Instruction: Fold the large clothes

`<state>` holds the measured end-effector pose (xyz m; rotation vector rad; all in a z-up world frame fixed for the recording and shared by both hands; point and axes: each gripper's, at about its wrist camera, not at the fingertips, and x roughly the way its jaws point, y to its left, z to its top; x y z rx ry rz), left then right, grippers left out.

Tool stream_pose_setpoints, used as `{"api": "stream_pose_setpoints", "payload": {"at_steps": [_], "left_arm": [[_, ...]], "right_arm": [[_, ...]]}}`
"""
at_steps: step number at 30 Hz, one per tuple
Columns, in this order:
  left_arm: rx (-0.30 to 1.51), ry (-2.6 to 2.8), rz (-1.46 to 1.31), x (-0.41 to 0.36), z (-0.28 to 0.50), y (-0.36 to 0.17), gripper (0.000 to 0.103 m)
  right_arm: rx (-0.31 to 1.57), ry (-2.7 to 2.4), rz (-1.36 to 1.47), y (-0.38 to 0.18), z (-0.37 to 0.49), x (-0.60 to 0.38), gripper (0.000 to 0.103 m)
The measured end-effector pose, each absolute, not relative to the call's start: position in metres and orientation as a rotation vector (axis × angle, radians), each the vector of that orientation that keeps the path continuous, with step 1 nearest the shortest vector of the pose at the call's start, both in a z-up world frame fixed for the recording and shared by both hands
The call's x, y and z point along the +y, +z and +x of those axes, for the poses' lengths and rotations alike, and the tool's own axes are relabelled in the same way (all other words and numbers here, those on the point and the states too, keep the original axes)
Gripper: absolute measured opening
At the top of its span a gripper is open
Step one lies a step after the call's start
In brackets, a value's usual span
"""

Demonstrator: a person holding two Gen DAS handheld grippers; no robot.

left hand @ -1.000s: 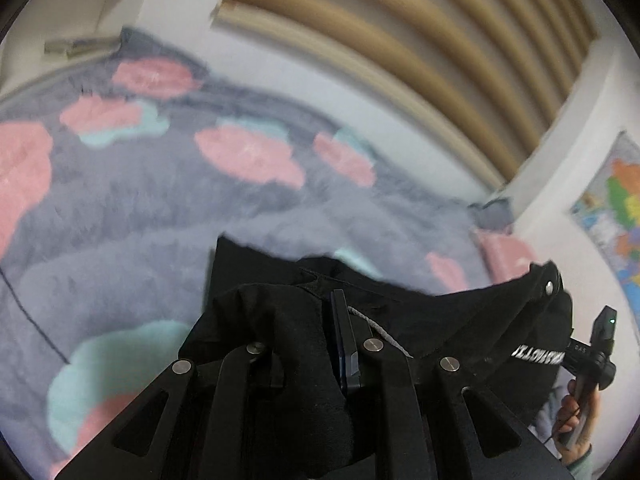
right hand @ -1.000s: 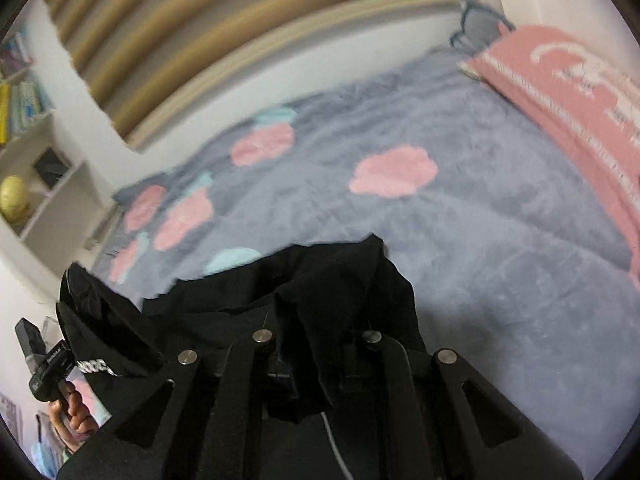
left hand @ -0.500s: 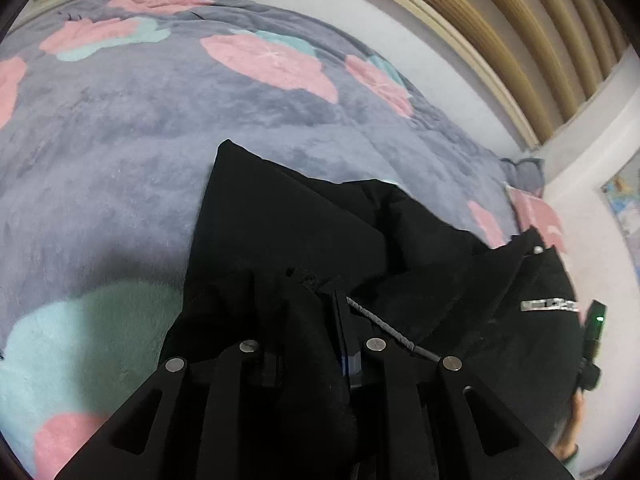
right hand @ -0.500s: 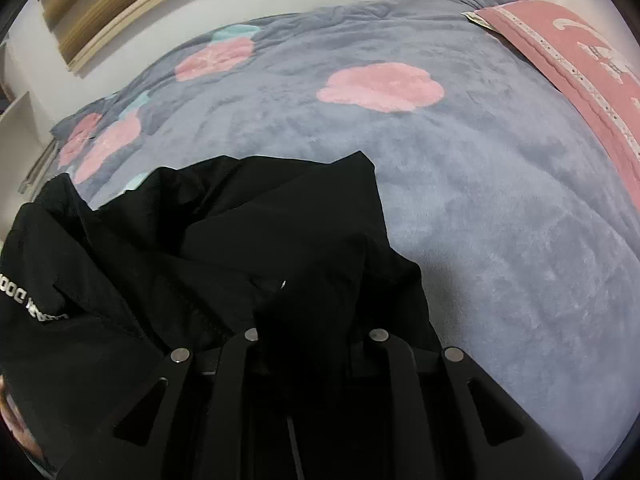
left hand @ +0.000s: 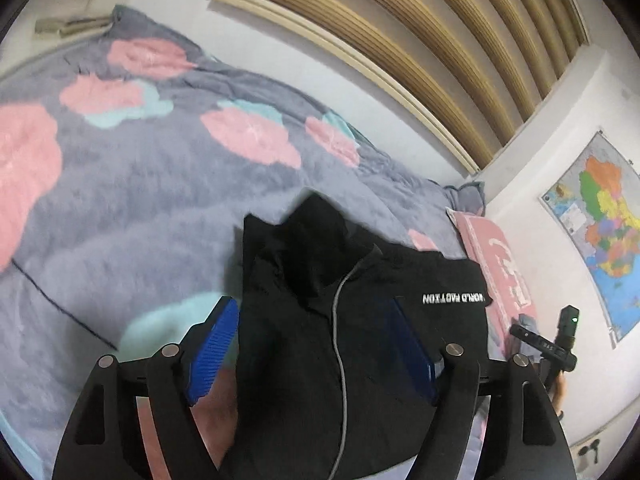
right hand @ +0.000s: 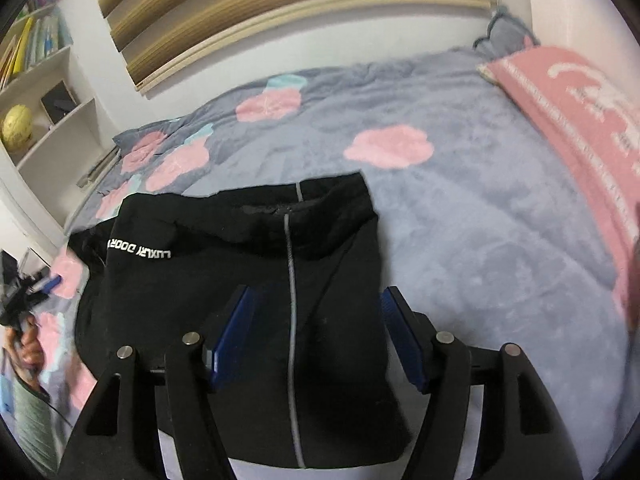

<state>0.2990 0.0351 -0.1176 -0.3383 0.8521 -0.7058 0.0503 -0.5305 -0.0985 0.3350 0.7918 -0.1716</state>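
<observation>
**Black jacket released onto bed as both claws part**

A black jacket is seen laid on a grey blanket patterned with pink and teal clouds, which covers the bed. The left claw is held just above the garment, its blue pads spread wide on either side of the cloth and not pressing it; its jaws have just been opening, with the jacket lying loose between them. The right claw is likewise parted over the jacket, its pads standing clear of the fabric, and its jaws too have just been opening. A grey zip line is shown running straight ahead from between the right claw's fingers to the collar. White lettering is printed on the fabric to the right of the left claw (it reads upside down). A pink pillow is seen far ahead and to the right of the right claw. A wall map is hung to the right of the left claw, and a bookshelf stands far left of the right claw.
</observation>
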Motion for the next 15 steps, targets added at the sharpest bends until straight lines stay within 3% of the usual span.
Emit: {"api": "stream_pose_setpoints", "payload": {"at_steps": [13, 15], "left_arm": [[0.987, -0.703, -0.292, -0.017, 0.382, -0.174, 0.078], [1.037, -0.743, -0.315, -0.024, 0.393, -0.183, 0.078]], "right_arm": [[0.762, -0.149, 0.299, -0.133, 0.119, -0.563, 0.07], [0.774, -0.116, 0.304, -0.139, 0.13, -0.569, 0.078]]}}
